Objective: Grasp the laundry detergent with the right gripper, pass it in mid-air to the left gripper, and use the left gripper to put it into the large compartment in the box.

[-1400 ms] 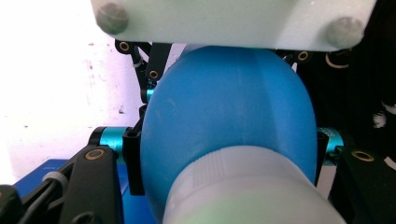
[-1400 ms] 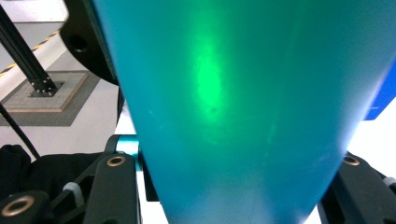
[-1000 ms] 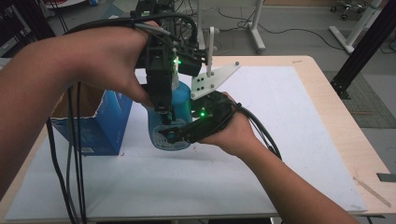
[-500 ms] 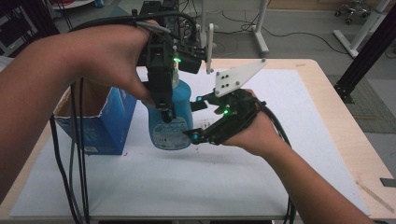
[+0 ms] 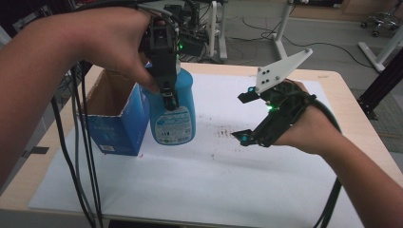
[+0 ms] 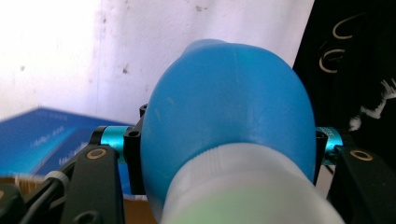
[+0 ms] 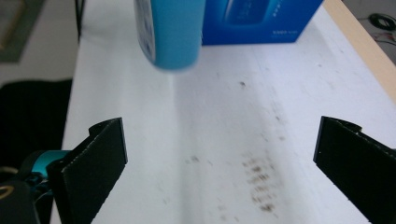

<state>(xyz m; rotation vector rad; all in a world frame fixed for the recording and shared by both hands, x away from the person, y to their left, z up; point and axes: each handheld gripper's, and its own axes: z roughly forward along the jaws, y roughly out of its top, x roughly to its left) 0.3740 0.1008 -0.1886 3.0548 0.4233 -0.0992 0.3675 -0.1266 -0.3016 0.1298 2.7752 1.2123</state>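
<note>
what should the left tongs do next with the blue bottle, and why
Probably carry the blue bottle sideways over the open blue box and lower it in. The left tongs clamp it near the top, clear of the table, right beside the box; the right tongs are open and empty.

My black left gripper (image 5: 167, 90) carries a sky-blue bottle (image 5: 172, 107) with a white-and-blue label and whitish neck. Beside the bottle, a darker blue box (image 5: 116, 126), brown inside, stands on white paper (image 5: 204, 185) speckled with dark smudges.
</note>
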